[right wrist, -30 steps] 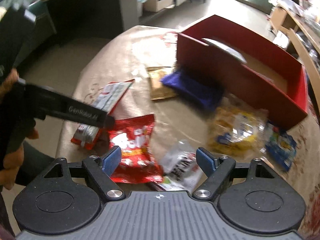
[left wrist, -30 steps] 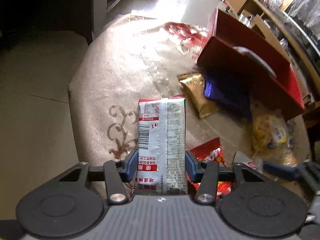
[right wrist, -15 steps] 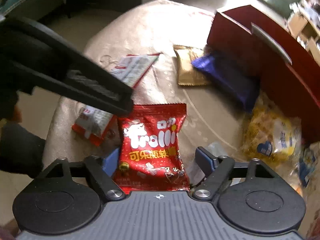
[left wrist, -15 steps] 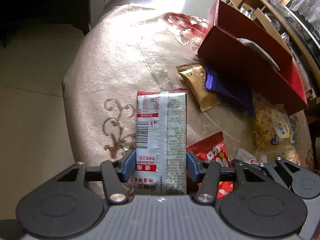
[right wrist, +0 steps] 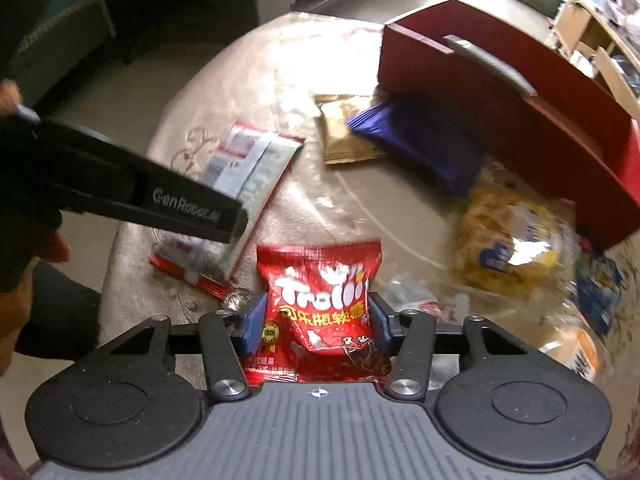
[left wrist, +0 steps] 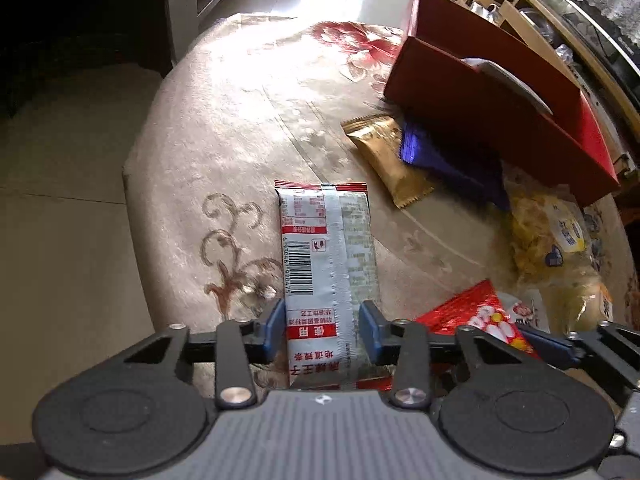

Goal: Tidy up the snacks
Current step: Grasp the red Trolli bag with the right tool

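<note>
My left gripper [left wrist: 323, 330] is shut on a long silver and red snack pack [left wrist: 328, 264], its blue pads pressing both long edges; the pack lies back side up on the beige cloth. The pack also shows in the right wrist view [right wrist: 248, 172]. My right gripper [right wrist: 316, 320] is shut on a red Trolli candy bag [right wrist: 320, 292], pads against both sides. The Trolli bag shows at the lower right of the left wrist view [left wrist: 476, 316]. A red box [left wrist: 496, 92] [right wrist: 512, 100], open on top, stands at the back right.
A gold packet [left wrist: 384, 156] and a blue packet [left wrist: 448, 160] lie against the red box. A yellow bag [right wrist: 512, 240], a clear wrapper [right wrist: 412, 292] and a small blue pack [right wrist: 600, 288] lie at the right. The table edge [left wrist: 132, 200] drops off at left.
My right gripper moved left over the Trolli bag and closed on it. My left gripper kept its hold on the silver pack and shifted slightly.
</note>
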Tool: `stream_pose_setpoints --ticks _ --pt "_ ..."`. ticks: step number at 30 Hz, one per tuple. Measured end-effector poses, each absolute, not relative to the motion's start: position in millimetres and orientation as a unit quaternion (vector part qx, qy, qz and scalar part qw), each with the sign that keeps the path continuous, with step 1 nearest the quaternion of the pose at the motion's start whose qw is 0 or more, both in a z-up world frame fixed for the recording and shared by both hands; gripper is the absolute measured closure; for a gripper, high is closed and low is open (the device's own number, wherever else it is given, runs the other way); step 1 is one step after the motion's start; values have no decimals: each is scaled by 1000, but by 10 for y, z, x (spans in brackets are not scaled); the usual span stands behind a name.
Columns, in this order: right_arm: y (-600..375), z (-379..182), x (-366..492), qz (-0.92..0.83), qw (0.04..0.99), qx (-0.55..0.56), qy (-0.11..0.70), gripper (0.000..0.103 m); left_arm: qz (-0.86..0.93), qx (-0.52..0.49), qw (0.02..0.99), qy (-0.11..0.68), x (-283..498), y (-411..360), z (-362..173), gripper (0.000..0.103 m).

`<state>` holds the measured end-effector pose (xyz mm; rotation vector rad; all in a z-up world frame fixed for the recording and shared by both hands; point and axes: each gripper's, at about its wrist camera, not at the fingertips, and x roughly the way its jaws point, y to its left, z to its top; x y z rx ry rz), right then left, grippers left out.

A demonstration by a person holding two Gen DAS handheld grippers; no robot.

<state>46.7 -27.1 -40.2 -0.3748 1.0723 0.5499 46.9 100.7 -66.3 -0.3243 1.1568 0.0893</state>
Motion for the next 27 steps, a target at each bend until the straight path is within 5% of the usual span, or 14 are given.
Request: stream_pose_setpoints --ticks 6,8,10,12,18,21,23,27 --pt "-496 -307 253 247 818 -148 498 44 30 -167 819 548 427 937 -674 61" --pt "-556 -320 153 248 817 -144 501 44 40 -185 815 547 478 960 -670 52" --pt "-586 -365 55 247 813 -146 506 44 49 -208 811 544 534 946 -670 27" --pt "-608 -434 -13 245 809 -153 512 44 76 -181 816 544 607 839 -687 19" --pt "-721 -576 -47 232 809 -153 517 43 113 -82 832 537 657 541 -751 21" --pt "-726 -618 -7 231 813 -148 514 38 108 -79 837 530 606 560 -703 43" --pt "-741 -644 60 235 814 -130 515 26 102 -70 840 528 563 540 -676 50" --pt "-710 -638 89 219 818 -136 513 42 86 -70 841 530 475 522 -658 54"
